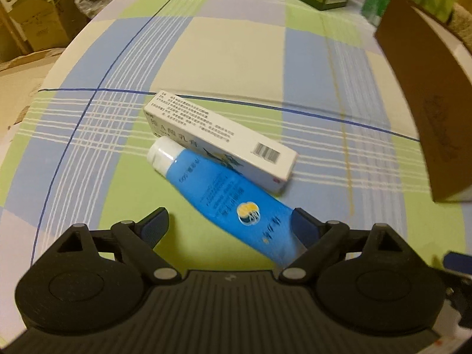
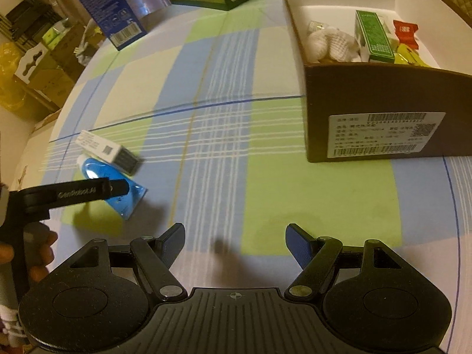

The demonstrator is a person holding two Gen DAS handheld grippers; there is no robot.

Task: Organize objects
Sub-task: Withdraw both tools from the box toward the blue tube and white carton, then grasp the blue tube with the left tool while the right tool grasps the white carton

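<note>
Broadly, by size, each placed against the box:
Table (image 2: 309,206): a checked cloth covers it; bare cloth runs from the box to the loose items.
Box (image 2: 383,94): open-topped brown carton with a shipping label on its near wall; it seems to be the collecting bin, so its top is left clear.
Box contents: a white mesh bundle (image 2: 330,44), a green carton (image 2: 373,37) and red and yellow packets (image 2: 405,31), already sorted in, judging by where they lie.
Left gripper (image 1: 230,224): well left of the box, low over the tube, jaws spread wide, gripping nothing; the right finger touches or nearly touches the tube's flat end, likely lining up a pick.
Right gripper (image 2: 234,240): nearer the box, over bare cloth, jaws spread and empty, probably waiting clear.
Tube (image 1: 224,194): blue, white cap, flat on the cloth, well left of the box.
Carton (image 1: 221,138): white medicine pack, touching the tube on the side farther from the left gripper.
</note>
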